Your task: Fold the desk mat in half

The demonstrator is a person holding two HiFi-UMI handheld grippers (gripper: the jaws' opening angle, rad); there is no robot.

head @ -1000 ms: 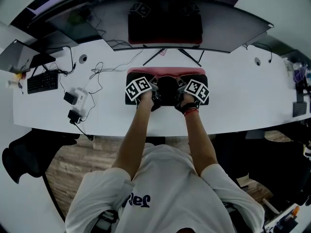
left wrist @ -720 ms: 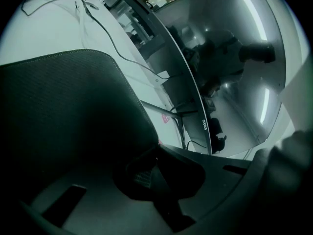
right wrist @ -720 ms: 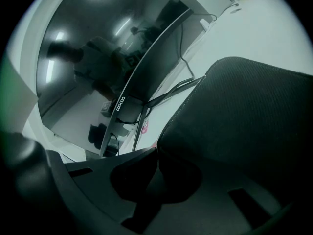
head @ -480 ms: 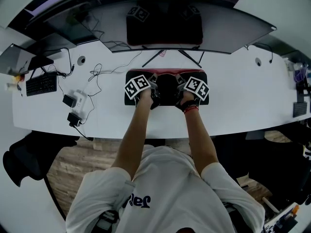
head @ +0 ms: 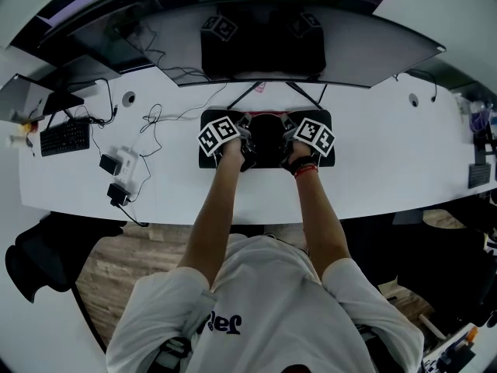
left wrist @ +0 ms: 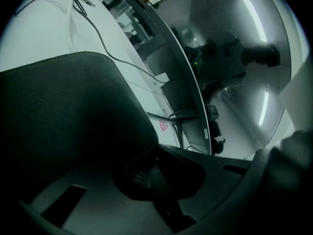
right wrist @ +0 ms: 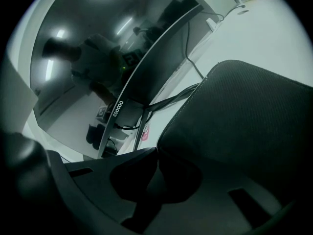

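- Desk mat (head: 268,162): we judge the fold close to done, since from the head view it shows as one compact dark rectangle with no second half spread toward us
- It lies on the white desk (head: 373,169), centred just in front of the feet of the monitor stand (head: 264,88), with both grippers over its middle
- The left gripper (head: 242,134) has its jaws drawn together on the mat's edge; in the left gripper view the mat's rounded corner (left wrist: 63,111) rises at the left of the pinch (left wrist: 156,153)
- The right gripper (head: 289,134) mirrors it, jaws closed on the edge (right wrist: 156,153), with the mat (right wrist: 244,116) filling the right of its view
- What we think is left: lay the held edge flat along the far edge, check that the corners line up, and let go; we cannot tell from here whether the upper layer sits fully flat
- The mat itself looks dark with a fine dotted weave, a thin stitched border of paler thread and rounded corners; it bends in a smooth curve near the jaws, so we take it for limp and easy to crease
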